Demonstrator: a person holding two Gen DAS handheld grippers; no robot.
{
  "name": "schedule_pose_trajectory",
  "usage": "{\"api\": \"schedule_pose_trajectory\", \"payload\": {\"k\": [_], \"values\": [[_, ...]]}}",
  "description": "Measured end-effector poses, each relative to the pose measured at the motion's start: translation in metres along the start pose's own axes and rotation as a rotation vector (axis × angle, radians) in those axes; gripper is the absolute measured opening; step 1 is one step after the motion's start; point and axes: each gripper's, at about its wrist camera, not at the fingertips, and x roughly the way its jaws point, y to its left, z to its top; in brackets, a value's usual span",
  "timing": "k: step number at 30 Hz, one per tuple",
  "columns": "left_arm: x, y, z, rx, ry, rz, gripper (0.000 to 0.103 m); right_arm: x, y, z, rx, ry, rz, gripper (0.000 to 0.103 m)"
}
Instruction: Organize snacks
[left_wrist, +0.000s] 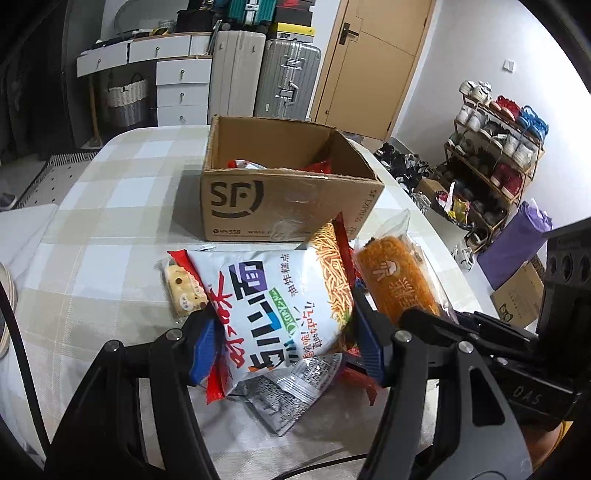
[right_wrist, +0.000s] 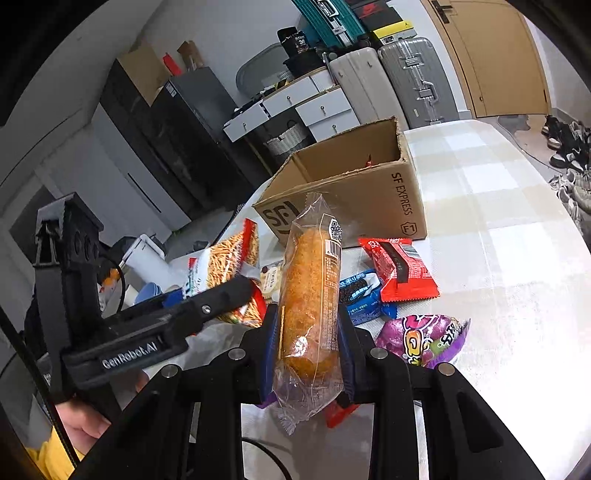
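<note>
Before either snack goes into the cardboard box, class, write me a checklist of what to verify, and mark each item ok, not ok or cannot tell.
1. Left gripper grips the noodle snack bag on both sides: ok.
2. Right gripper is closed on the wrapped bread roll: ok.
3. Cardboard box is open at the top: ok.
4. Room left in the box: cannot tell; some red packets already lie inside and the floor is mostly hidden.
5. Path from the held snacks to the box is free: ok, nothing stands between.
6. Silver packet beneath the noodle bag is not caught in the fingers: cannot tell.
</note>
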Motion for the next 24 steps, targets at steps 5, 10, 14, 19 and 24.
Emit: {"api": "schedule_pose_trajectory", "payload": {"k": [5, 10, 14, 19, 24], "values": [[-0.001, -0.004, -0.004, 0.015, 0.009, 0.009, 0.061, -0.003, 0.001, 0.0, 0.004, -0.006, 0.0, 0.029], [-0.001, 0.002, -0.001, 0.012, 0.009, 0.02, 0.061, -0.005, -0.002, 0.006, 0.031, -0.028, 0.023, 0.029], [-0.002, 0.008, 0.001, 0.01, 0.012, 0.044, 0.061, -0.01, 0.001, 0.011, 0.025, -0.056, 0.012, 0.029], [-0.011, 0.018, 0.009, 0.004, -0.011, 0.029, 0.061, -0.011, 0.0, 0.02, 0.048, -0.065, 0.034, 0.029], [-0.04, 0.032, 0.025, -0.029, -0.095, -0.007, 0.061, -0.027, 0.001, 0.038, 0.055, -0.116, 0.072, 0.029]]}}
